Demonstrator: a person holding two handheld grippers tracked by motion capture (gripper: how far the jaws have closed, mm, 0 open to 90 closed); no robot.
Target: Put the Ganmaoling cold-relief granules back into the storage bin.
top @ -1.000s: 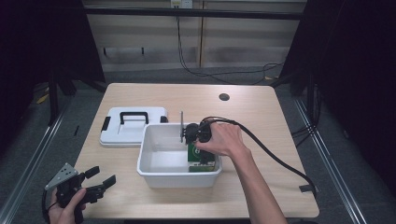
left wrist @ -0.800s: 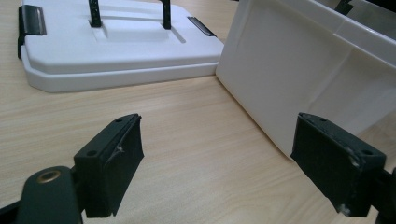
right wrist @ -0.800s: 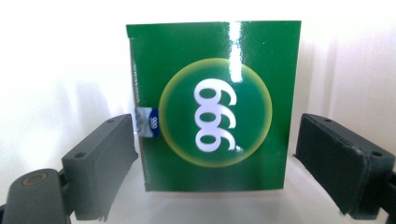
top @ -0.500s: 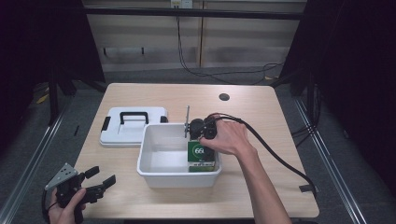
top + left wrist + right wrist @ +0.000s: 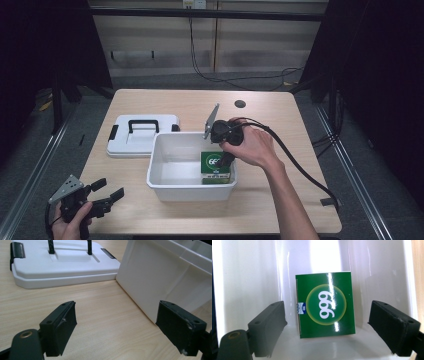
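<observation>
A green box (image 5: 215, 165) marked 999 lies flat at the right end of the white bin (image 5: 176, 191). In the right gripper view the green box (image 5: 325, 307) rests on the floor of the bin (image 5: 249, 277), close to one wall. My right gripper (image 5: 224, 159) hovers just above it, pointing down; the right gripper (image 5: 329, 315) is open, its jaws wide of the box on both sides and not touching it. My left gripper (image 5: 109, 189) sits at the table's front left corner. The left gripper (image 5: 117, 315) is open over bare wood, holding nothing.
The bin's white lid (image 5: 142, 137) with a black handle lies flat just left of and behind the bin; the lid (image 5: 62, 267) and the bin's outer wall (image 5: 155, 282) stand ahead of the left gripper. A cable (image 5: 300, 165) trails right. A dark round hole (image 5: 240, 104) marks the far tabletop.
My right gripper has risen and shifted slightly right, off the green box, which now lies uncovered in the bin. The left gripper has not moved.
</observation>
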